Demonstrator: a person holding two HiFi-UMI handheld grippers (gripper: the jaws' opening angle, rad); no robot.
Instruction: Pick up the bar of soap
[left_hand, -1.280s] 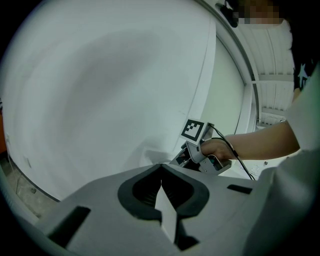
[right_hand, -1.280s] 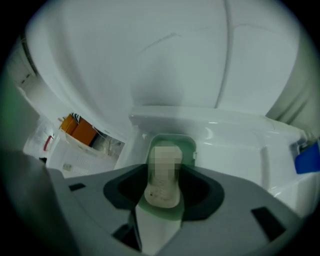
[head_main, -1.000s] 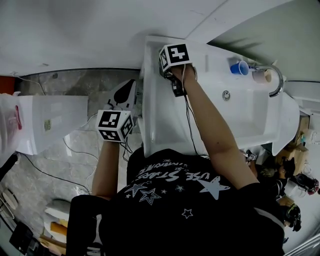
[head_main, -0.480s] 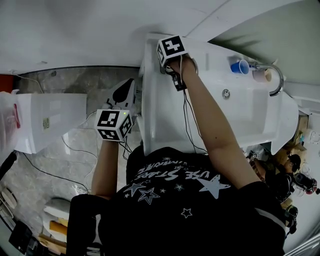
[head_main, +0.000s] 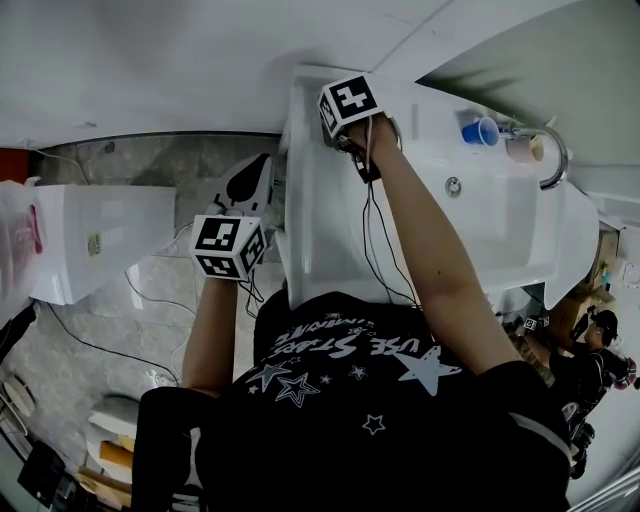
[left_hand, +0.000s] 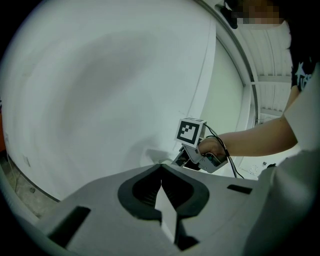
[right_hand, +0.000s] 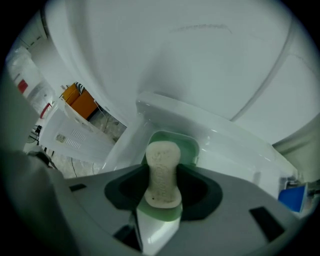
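In the right gripper view a cream bar of soap stands on edge between the dark pads of my right gripper, which pinch its narrow waist. Just behind and under it lies a green soap dish on the white sink ledge. I cannot tell whether the soap still touches the dish. In the head view the right gripper is at the sink's far left corner, its jaws hidden under the marker cube. My left gripper hangs left of the sink, jaws together and empty.
The white basin stretches to the right, with a chrome faucet and a blue cup at its far end. A white box stands on the tiled floor at the left. Cables trail from both grippers.
The right gripper's cube has shifted a little up and back at the sink's corner. The left gripper has hardly moved.
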